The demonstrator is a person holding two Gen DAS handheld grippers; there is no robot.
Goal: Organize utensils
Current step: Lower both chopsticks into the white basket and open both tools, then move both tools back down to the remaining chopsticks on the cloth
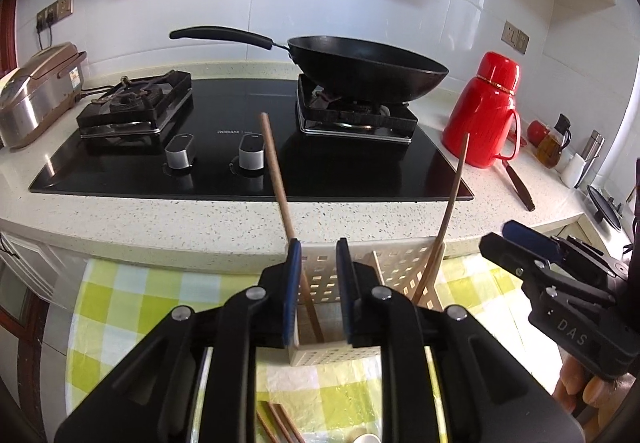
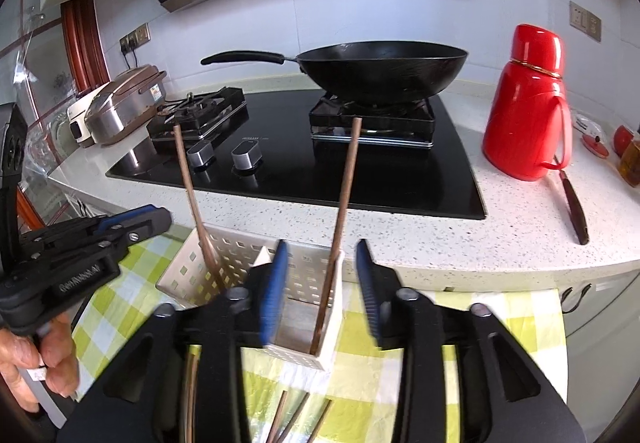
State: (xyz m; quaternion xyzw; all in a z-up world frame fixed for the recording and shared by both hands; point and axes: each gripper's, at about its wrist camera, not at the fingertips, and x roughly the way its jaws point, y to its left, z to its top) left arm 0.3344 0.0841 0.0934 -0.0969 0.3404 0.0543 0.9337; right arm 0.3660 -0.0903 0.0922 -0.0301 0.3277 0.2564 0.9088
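Left wrist view: left gripper (image 1: 318, 263) at lower centre, jaws parted and released. One brown chopstick (image 1: 280, 187) leans against the inner face of the left blue pad; a pinch cannot be told, and the other pad stands clear of it. Its lower end sits inside the white perforated utensil holder (image 1: 328, 353), which stands on the green-checked tablecloth (image 1: 120, 303) just under the counter edge (image 1: 200, 227). A second chopstick (image 1: 448, 211) leans right, out of the holder's far compartment, beside a pale flat utensil whose kind I cannot tell. Right gripper (image 1: 516, 239) at the right edge, well apart from the holder. More chopsticks (image 1: 276, 423) lie on the cloth at the bottom of the frame.

Right wrist view: right gripper (image 2: 322, 279) at lower centre, jaws wide and released. The nearer chopstick (image 2: 344, 203) rises from the holder's near right corner (image 2: 332, 323), between the pads but touching neither. The other chopstick (image 2: 192, 195) leans left in the far compartment. Left gripper (image 2: 132, 227) at left, held by a hand (image 2: 36, 359), close to the holder's left rim.

Open room: bare counter to the right of the black cooktop (image 2: 280, 171), up to the red flask (image 2: 528, 115). The wok (image 2: 380, 71) overhangs the right burner in the upper centre.
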